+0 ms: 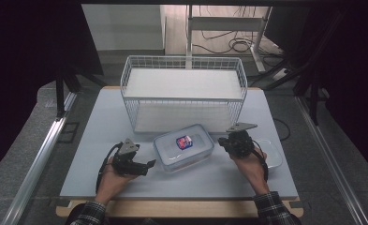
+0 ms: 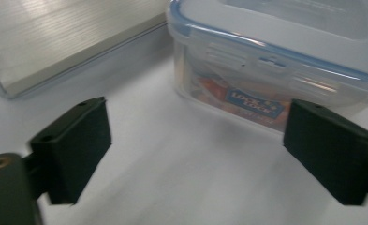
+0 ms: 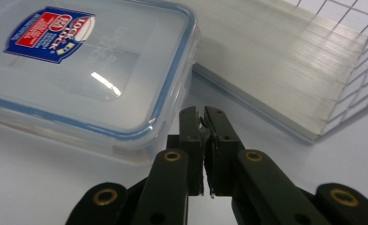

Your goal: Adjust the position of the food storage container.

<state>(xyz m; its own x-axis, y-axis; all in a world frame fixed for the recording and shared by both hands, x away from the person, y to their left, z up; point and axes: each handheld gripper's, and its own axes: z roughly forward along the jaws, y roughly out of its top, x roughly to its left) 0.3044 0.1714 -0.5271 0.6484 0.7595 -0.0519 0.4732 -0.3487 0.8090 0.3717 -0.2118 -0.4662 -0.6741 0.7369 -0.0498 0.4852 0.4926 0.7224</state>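
Plaid sleeves at the bottom edge of the high view, two forearms reaching up onto the pale table. Left gripper sits lower left of centre, lying low near the table and pointing right toward the clear lidded container; its fingers are spread wide with nothing between them, bare table in the gap. Left gripper view: container in the upper right of the frame, latch flap and printed label on its side wall facing the fingers, right finger's tip overlapping its lower wall in the frame, contact unclear.

Right gripper is lower right of centre, just beside the container's right end. Its fingers are pressed together, holding nothing; right gripper view puts the tips just beside the container lid's blue-edged corner, touching or not I cannot tell. Red and blue label sits on the lid, upper left of that frame.

Container rests on the table at centre, lid on, directly in front of the white wire basket. Basket stands at upper centre with a ribbed white panel inside. Another clear lid or tray lies flat on the table at right, behind the right hand.
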